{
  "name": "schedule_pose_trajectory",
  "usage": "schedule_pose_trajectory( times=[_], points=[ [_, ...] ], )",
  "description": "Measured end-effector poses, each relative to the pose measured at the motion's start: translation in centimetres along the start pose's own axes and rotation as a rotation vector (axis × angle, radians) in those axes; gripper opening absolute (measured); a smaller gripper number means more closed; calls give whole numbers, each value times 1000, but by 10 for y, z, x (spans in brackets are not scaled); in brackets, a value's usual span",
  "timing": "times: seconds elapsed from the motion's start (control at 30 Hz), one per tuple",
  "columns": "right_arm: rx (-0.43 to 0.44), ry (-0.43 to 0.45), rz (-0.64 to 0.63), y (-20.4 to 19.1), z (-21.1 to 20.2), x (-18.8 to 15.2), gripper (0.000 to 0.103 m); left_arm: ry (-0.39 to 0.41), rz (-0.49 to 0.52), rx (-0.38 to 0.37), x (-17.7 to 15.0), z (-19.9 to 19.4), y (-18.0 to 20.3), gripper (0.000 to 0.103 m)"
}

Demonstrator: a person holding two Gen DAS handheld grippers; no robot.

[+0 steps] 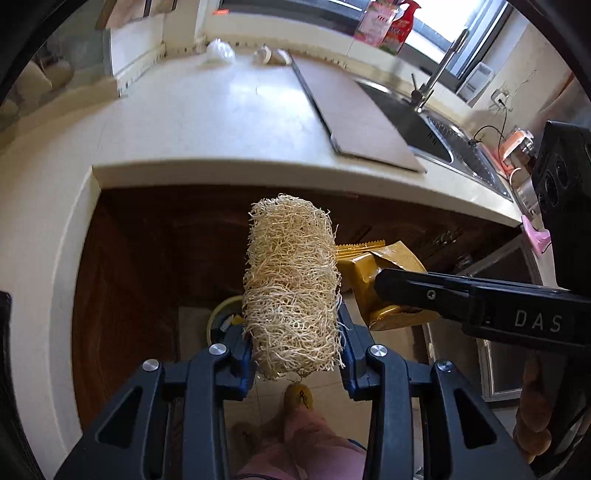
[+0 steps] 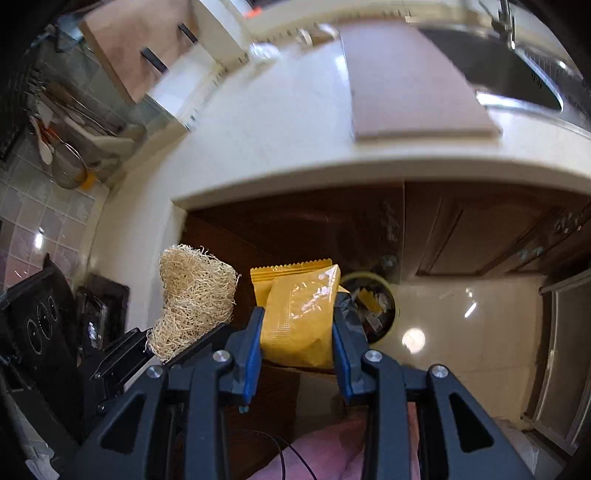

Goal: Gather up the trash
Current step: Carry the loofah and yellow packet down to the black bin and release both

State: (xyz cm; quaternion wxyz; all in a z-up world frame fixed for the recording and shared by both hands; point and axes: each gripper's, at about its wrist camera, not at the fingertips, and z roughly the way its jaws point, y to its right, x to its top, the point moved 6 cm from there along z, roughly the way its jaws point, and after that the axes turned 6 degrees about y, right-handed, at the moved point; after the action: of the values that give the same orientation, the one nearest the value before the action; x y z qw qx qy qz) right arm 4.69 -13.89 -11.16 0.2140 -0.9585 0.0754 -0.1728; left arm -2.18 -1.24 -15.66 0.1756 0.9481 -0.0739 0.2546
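Above the floor bin [image 2: 369,306], I am carrying a loofah [image 1: 291,284] in my left fingers [image 1: 295,332] and a yellow packet [image 2: 299,314] in my right fingers [image 2: 297,339], needing both centred over its mouth before letting go.

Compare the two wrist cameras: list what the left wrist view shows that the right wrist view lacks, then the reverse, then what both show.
Only the left wrist view: the red and pink bottles on the window sill, and a slippered foot on the floor.

Only the right wrist view: utensils hanging on the tiled wall.

Both: the loofah clamped in the left gripper, the yellow packet clamped in the right gripper, the trash bin below, the cutting board and the sink.
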Motion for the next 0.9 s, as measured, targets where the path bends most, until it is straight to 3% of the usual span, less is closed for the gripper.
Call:
schedule_pose_trajectory(
  times=[0.23, 0.6, 0.7, 0.9],
  points=[
    [-19, -119, 58, 56, 91, -33, 34, -122, -142, 12, -52, 89, -37, 35],
    [-15, -239, 125, 129, 239, -73, 34, -252, -202, 44, -116, 232, -92, 38],
    [-10, -258, 145, 140, 268, -78, 35, -290, -209, 46, -127, 261, -104, 44],
    [20, -259, 149, 144, 297, -73, 36, -306, -209, 89, -134, 279, -119, 76]
  ],
)
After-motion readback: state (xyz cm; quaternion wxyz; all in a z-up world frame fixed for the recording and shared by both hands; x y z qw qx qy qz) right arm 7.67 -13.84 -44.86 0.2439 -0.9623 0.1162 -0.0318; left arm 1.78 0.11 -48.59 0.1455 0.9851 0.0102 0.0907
